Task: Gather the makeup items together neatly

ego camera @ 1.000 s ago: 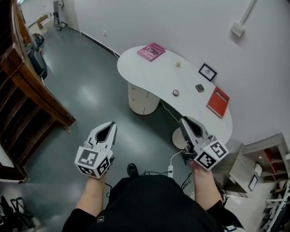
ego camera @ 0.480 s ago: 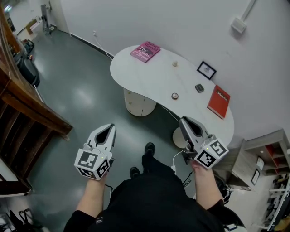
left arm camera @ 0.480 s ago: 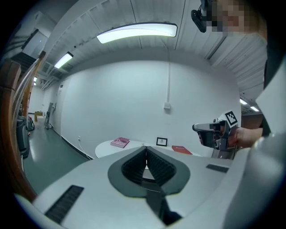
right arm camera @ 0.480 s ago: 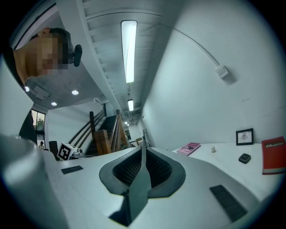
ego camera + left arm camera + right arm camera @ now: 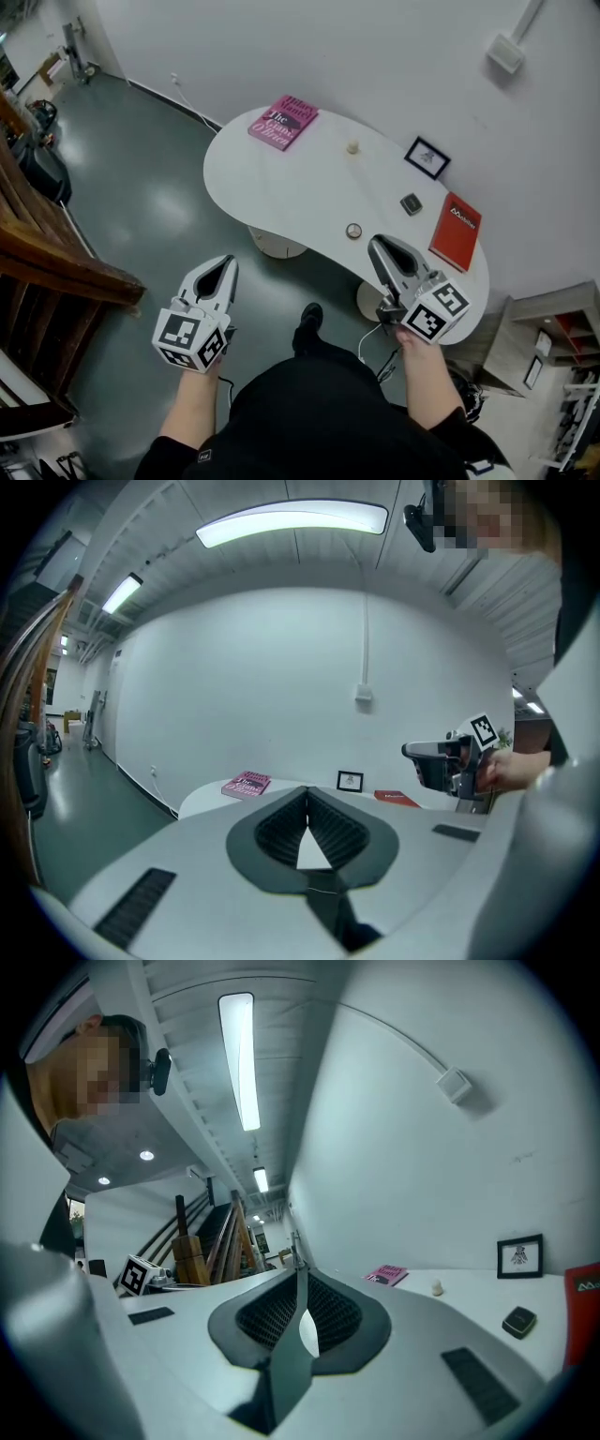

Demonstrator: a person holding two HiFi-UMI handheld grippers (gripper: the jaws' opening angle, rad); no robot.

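Note:
Three small makeup items lie apart on the white curved table (image 5: 281, 192): a cream-coloured piece (image 5: 352, 147), a dark square compact (image 5: 411, 203) and a round compact (image 5: 353, 230). My left gripper (image 5: 227, 262) hangs shut and empty over the floor, short of the table's near edge. Over that edge, close to the round compact, my right gripper (image 5: 377, 245) is shut too and holds nothing. In the right gripper view the jaws (image 5: 298, 1274) meet, with the cream piece (image 5: 437, 1287) and dark compact (image 5: 518, 1321) ahead. The left gripper view shows its jaws (image 5: 307, 794) pressed together.
A pink book (image 5: 283, 122) lies at the table's far left end, a red book (image 5: 455, 231) at the right end, and a small picture frame (image 5: 427, 157) by the wall. A wooden stair rail (image 5: 56, 253) runs along the left. Cables lie on the floor under the table.
The person has stepped toward the table, which now sits lower and closer in the head view. Both grippers stay shut and keep their pose.

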